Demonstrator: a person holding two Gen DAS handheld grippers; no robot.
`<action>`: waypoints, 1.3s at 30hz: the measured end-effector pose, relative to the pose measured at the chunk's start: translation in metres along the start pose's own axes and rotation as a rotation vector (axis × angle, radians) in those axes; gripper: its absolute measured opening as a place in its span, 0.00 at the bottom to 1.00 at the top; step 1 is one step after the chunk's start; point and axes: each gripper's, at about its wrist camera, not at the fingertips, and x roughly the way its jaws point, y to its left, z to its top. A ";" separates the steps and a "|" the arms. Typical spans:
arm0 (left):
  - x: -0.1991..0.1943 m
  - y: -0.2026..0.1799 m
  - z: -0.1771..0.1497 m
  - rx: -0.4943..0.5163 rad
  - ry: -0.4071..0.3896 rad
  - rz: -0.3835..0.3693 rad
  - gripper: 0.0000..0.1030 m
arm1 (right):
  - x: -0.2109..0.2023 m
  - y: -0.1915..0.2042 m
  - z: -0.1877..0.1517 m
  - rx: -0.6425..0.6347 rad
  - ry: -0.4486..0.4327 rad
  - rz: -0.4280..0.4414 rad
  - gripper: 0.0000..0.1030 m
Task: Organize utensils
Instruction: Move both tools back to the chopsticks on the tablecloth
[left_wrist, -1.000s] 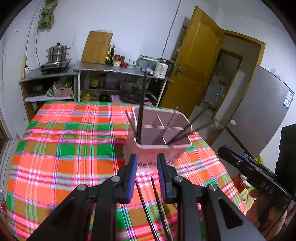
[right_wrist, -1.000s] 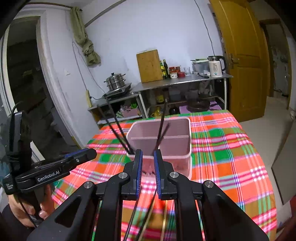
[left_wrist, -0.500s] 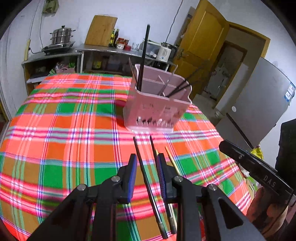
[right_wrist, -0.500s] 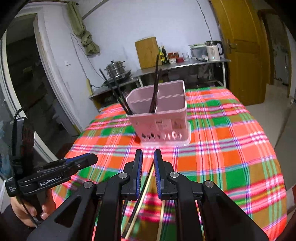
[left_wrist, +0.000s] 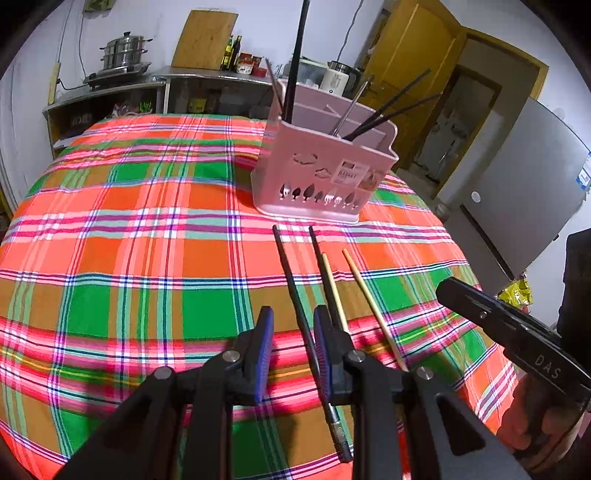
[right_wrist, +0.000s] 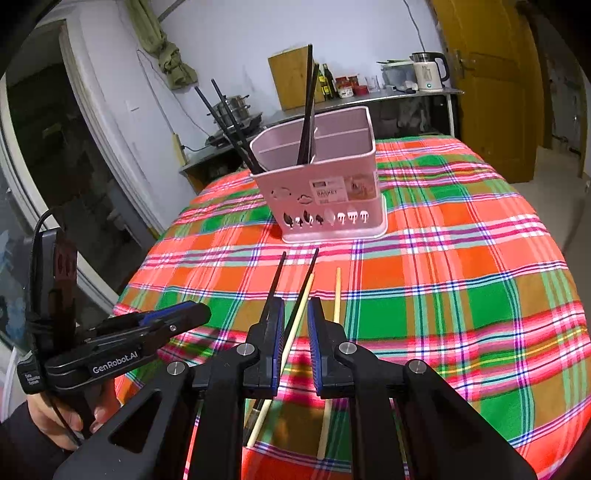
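A pink utensil basket (left_wrist: 325, 170) (right_wrist: 325, 184) stands on the plaid tablecloth (left_wrist: 147, 258) and holds several dark chopsticks. Two black chopsticks (left_wrist: 291, 280) (right_wrist: 275, 280) and two pale wooden chopsticks (left_wrist: 364, 295) (right_wrist: 337, 295) lie on the cloth in front of it. My left gripper (left_wrist: 291, 350) is open and empty, low over the near ends of the black chopsticks. My right gripper (right_wrist: 295, 347) is open and empty, low over a wooden and a black chopstick. Each gripper also shows in the other view, the right one (left_wrist: 517, 332) and the left one (right_wrist: 122, 350).
A metal shelf with a steamer pot (left_wrist: 123, 50), cutting board (left_wrist: 205, 38), bottles and a kettle (right_wrist: 428, 74) stands behind the table. A yellow door (right_wrist: 491, 74) and a grey fridge (left_wrist: 524, 192) are to the right.
Both grippers have pulled back from the basket and dropped low toward the loose chopsticks. The basket now looks farther away. Both stay open and empty.
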 end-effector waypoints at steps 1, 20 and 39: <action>0.002 0.001 0.000 -0.001 0.004 0.001 0.23 | 0.002 0.000 -0.001 0.001 0.006 -0.001 0.12; 0.058 0.002 0.006 -0.034 0.065 0.005 0.23 | 0.029 -0.009 -0.007 0.023 0.062 -0.005 0.12; 0.048 0.028 0.002 -0.025 0.053 0.079 0.09 | 0.070 0.007 -0.008 0.021 0.144 0.056 0.12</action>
